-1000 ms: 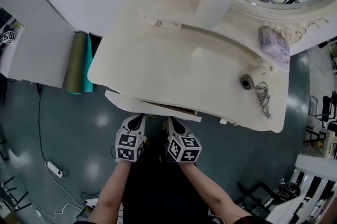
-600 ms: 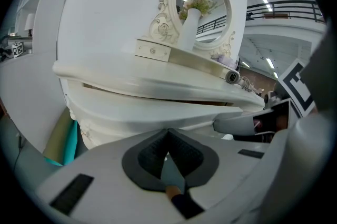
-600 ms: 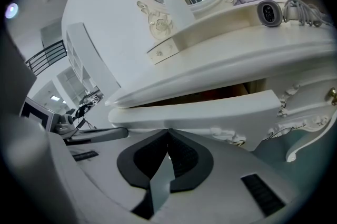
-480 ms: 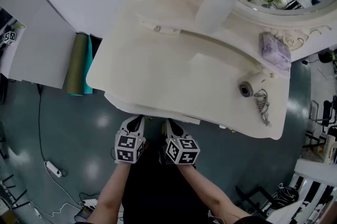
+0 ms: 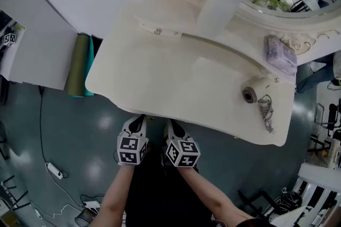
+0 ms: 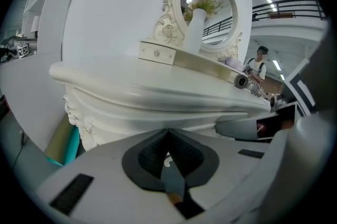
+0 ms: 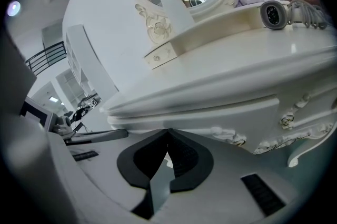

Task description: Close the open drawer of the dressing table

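Drawer [image 7: 210, 115] looks nearly flush under the worktop [image 5: 176, 76]. Left claw [image 5: 139, 120] and right claw [image 5: 172, 124] are both pinched together, empty, at its front. I'd press evenly and squarely until it seats.

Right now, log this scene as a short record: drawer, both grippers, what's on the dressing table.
drawer: pushed in, nothing juts past the tabletop edge in the head view
left gripper: jaws together, empty, tips at the drawer front
right gripper: jaws together, empty, beside the left one
on top: white vase of flowers, purple pouch, small cylinder
task: looks done
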